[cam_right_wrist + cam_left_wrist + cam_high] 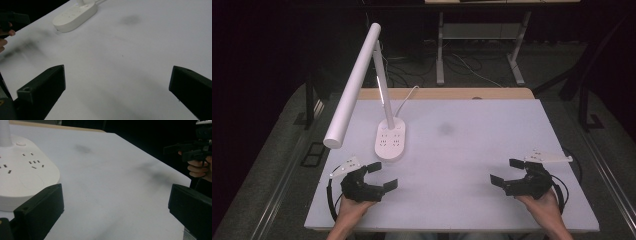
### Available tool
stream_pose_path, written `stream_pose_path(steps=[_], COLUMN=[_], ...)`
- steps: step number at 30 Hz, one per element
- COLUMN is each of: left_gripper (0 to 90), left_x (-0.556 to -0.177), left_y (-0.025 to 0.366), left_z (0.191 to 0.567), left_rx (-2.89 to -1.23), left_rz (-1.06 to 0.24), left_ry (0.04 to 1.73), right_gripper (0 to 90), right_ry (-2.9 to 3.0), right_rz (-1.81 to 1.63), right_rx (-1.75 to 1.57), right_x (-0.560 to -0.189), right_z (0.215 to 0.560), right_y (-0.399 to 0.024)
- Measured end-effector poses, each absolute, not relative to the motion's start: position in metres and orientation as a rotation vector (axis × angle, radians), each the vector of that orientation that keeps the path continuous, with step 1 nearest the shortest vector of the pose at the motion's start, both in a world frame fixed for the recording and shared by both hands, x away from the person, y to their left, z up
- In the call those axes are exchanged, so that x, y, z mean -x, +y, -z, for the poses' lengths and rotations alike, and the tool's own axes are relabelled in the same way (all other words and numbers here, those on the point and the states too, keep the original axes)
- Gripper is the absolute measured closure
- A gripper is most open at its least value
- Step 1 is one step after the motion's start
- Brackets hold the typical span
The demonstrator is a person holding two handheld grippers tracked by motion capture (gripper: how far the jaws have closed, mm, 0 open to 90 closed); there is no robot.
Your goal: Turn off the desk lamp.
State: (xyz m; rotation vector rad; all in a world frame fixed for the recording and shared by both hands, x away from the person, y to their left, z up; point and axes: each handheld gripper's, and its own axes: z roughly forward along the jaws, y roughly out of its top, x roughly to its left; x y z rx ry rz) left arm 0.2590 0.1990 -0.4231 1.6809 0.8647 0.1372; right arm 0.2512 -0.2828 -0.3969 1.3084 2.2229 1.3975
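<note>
A white desk lamp (362, 75) rises from an oval white base with power sockets (391, 140) on the left part of the white table (472, 145). My left gripper (382, 176) rests near the front left, just in front of that base, jaws wide apart and empty. In the left gripper view the socket base (22, 172) lies close beside the left jaw. My right gripper (506, 171) sits at the front right, open too, with nothing between its jaws. The right gripper view has the socket base (75, 15) far off at the top left.
A white cable (408, 97) runs from the lamp base toward the table's wooden back edge (447, 93). A faint dark smudge (445, 129) marks the table's middle. Desk legs and cables (472, 60) stand on the floor behind. The other hand's gripper (192, 150) appears in the left gripper view.
</note>
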Motion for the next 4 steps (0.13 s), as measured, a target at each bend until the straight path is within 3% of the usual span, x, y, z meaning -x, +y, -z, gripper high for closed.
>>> stream_pose_path(steps=[4], left_gripper=[0.0], left_x=[-0.2597], left_y=[0.198], left_z=[0.4232], left_rx=[-1.679], left_rz=[-0.138], left_ry=[0.867], right_gripper=[0.7], right_ry=[2.202], right_rz=[-1.393], right_rx=[-1.335], right_x=[-0.2435], right_z=[0.4044], right_y=[-0.291])
